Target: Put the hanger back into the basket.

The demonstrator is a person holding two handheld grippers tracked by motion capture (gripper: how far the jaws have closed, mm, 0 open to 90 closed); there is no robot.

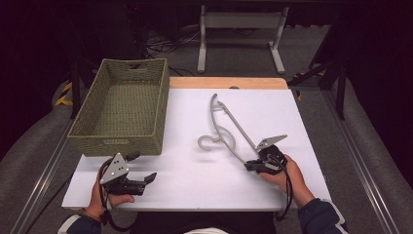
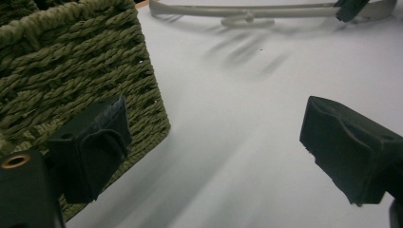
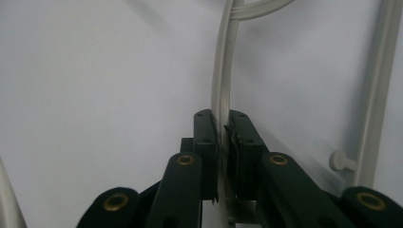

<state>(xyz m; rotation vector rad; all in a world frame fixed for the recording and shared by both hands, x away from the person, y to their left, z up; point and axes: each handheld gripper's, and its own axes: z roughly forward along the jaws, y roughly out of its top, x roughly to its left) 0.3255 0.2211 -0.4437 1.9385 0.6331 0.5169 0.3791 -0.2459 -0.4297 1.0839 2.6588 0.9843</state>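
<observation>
A pale grey plastic clothes hanger (image 1: 225,127) lies on the white table top (image 1: 195,180), its hook toward the middle. My right gripper (image 1: 250,165) is shut on the hanger's near end; in the right gripper view the two black jaws clamp the hanger's curved arm (image 3: 221,95) between them at my right gripper (image 3: 222,126). My left gripper (image 1: 141,168) stands open at the table's front left, just in front of the woven green basket (image 1: 122,105). In the left gripper view my left gripper (image 2: 214,147) has wide-apart jaws with bare table between them, the basket's corner (image 2: 71,71) at left and the hanger (image 2: 247,12) far off.
The basket is open-topped and looks empty, on the table's left half. A wooden strip (image 1: 226,83) edges the table's far side. Beyond it stand a white frame's legs (image 1: 241,34) and cables on the floor. The hanger's straight bar with a small peg (image 3: 342,161) lies right of the jaws.
</observation>
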